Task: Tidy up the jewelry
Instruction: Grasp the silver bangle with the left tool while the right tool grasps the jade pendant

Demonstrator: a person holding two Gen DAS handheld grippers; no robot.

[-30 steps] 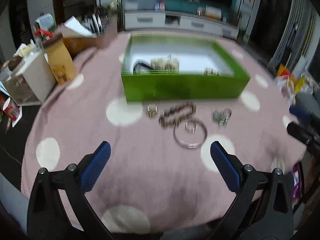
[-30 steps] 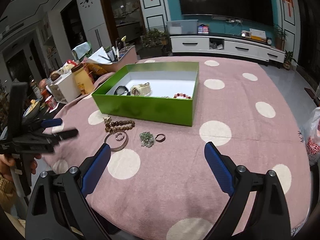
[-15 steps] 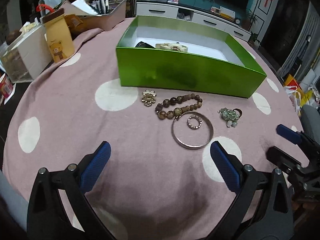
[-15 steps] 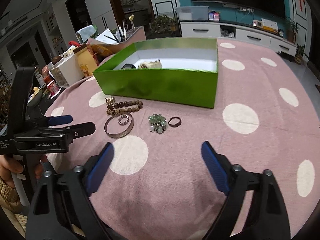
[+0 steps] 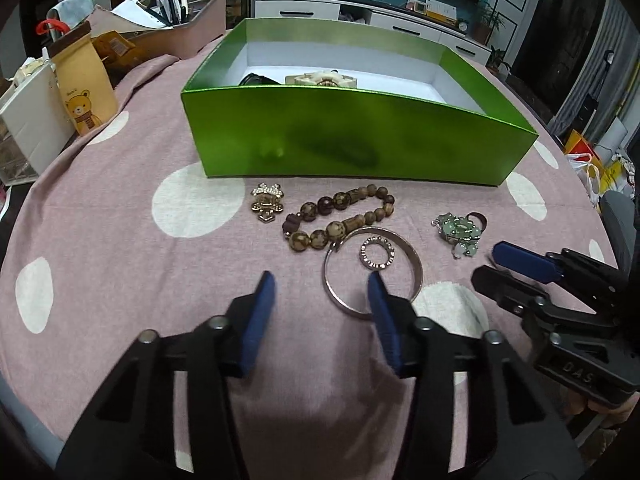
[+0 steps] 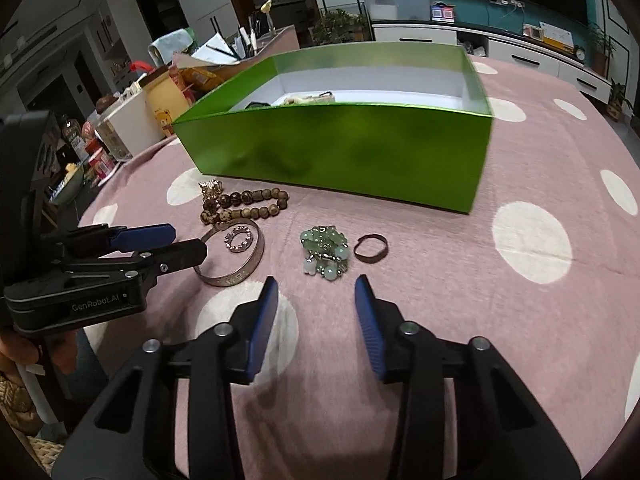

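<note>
A green box [image 5: 352, 136] [image 6: 340, 152] with a white inside holds some jewelry. On the cloth before it lie a gold brooch [image 5: 267, 203], a brown bead bracelet [image 5: 340, 216] [image 6: 244, 205], a silver bangle [image 5: 414, 264] [image 6: 244, 272] with a small sparkly ring [image 5: 377, 253] [image 6: 239, 239] inside it, a green bead cluster [image 5: 460, 232] [image 6: 326, 252] and a dark ring [image 6: 371, 248]. My left gripper [image 5: 321, 285] is open and empty, just short of the bangle. My right gripper [image 6: 316, 290] is open and empty, just short of the green cluster.
A round table with a pink polka-dot cloth [image 5: 120, 264]. At its far left stand a bear-print paper bag [image 5: 82, 92], a white container [image 5: 28, 116] and a tray of pens [image 5: 176, 12]. Bags lie beyond the table's right edge [image 5: 592, 164].
Both grippers have moved forward and down toward the jewelry, which now looks closer. Both pairs of jaws have narrowed but stay open.
</note>
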